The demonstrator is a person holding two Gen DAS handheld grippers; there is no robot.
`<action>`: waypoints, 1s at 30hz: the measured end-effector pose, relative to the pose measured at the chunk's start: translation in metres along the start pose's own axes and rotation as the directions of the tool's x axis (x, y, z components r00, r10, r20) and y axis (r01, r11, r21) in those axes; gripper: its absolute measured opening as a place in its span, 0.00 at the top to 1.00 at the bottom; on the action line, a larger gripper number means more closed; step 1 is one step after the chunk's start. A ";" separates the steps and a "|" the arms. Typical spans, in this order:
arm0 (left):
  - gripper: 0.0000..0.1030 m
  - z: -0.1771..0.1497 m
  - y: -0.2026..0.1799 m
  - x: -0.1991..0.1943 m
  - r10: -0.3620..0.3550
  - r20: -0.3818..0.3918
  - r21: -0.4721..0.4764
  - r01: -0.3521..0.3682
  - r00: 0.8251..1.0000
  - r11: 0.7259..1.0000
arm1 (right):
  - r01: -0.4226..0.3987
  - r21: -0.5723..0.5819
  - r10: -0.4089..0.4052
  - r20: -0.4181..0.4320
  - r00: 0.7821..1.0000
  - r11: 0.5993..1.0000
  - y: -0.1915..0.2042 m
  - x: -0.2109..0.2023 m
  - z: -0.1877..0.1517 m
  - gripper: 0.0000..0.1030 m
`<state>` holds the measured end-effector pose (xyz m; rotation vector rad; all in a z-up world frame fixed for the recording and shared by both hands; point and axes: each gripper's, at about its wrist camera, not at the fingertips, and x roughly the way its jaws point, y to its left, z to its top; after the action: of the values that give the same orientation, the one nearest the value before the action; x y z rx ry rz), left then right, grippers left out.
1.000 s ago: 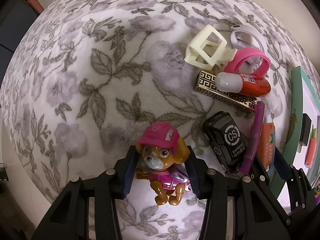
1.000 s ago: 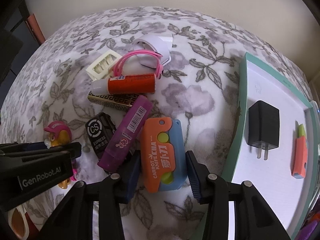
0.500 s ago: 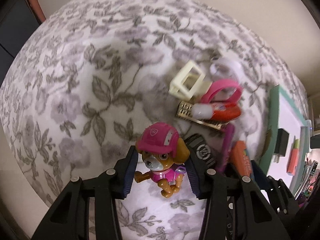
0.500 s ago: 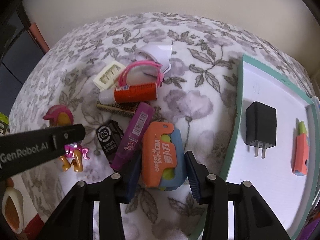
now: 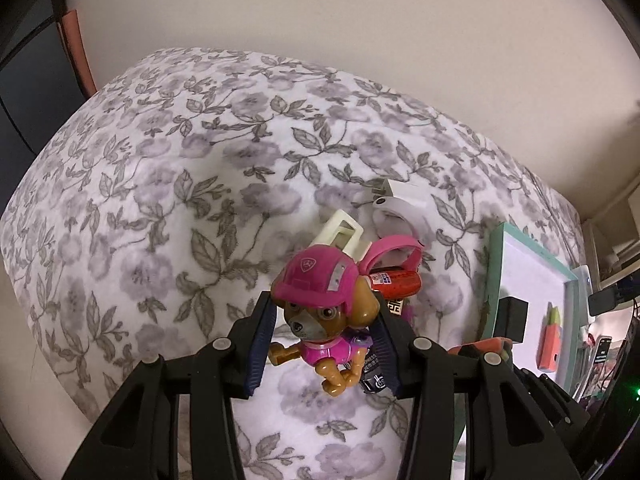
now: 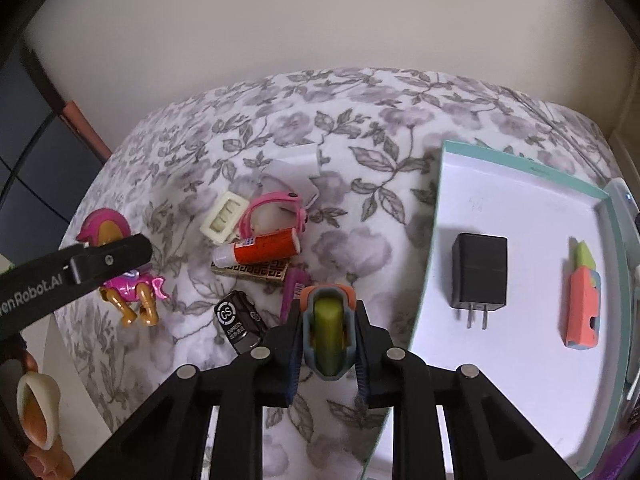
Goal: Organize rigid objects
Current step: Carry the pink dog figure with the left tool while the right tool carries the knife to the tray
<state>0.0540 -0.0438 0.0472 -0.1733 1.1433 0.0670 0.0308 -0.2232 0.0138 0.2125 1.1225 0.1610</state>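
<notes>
My left gripper [image 5: 324,344] is shut on a toy dog [image 5: 320,308] with a pink cap and holds it in the air above the floral cloth [image 5: 160,220]. The right wrist view shows the same dog [image 6: 128,292] at the left. My right gripper [image 6: 328,308] has its jaws closing on an orange carrot knife toy [image 6: 328,336]. The knife stands edge-on between the pads and is lifted off the cloth. To the right lies a teal-rimmed white tray [image 6: 440,200] holding a black charger [image 6: 479,270] and a second orange carrot knife [image 6: 584,304].
A pile stays on the cloth: cream clip [image 6: 224,218], pink band [image 6: 272,208], red glue stick [image 6: 264,250], gold patterned box [image 6: 252,272], purple pen [image 6: 294,284], black CS-marked piece [image 6: 240,320]. A beige wall stands behind. The cloth's edge drops off at the left.
Both grippers have risen. The left one lifted the toy dog off the cloth. The right one's jaws narrowed on the carrot knife, which turned from flat to edge-on and left the cloth.
</notes>
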 end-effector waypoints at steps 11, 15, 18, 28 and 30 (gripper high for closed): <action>0.53 -0.002 -0.013 -0.013 -0.066 0.040 0.024 0.065 0.997 0.998 | -0.001 0.058 -0.007 0.133 0.991 0.998 -0.022 -0.057 0.013 0.77; 0.53 -0.007 -0.037 -0.025 -0.087 0.083 0.104 0.079 0.993 0.992 | 0.064 0.092 -0.081 0.200 0.976 0.994 -0.039 -0.090 0.016 0.77; 0.53 -0.014 -0.058 -0.032 -0.123 0.094 0.166 0.107 0.988 0.980 | 0.106 0.132 -0.136 0.243 0.960 0.986 -0.058 -0.115 0.015 0.77; 0.53 -0.061 -0.140 -0.035 -0.209 0.075 0.426 0.158 0.975 0.891 | 0.243 0.280 -0.319 0.270 0.908 0.929 -0.128 -0.161 0.005 0.77; 0.53 -0.071 -0.154 -0.028 -0.216 0.045 0.466 0.171 0.975 0.868 | 0.260 0.304 -0.341 0.250 0.906 0.916 -0.142 -0.161 0.002 0.77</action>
<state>0.0003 -0.2070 0.0601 0.1391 1.0101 -0.3723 -0.0332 -0.3983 0.1197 0.2863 0.8570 -0.2957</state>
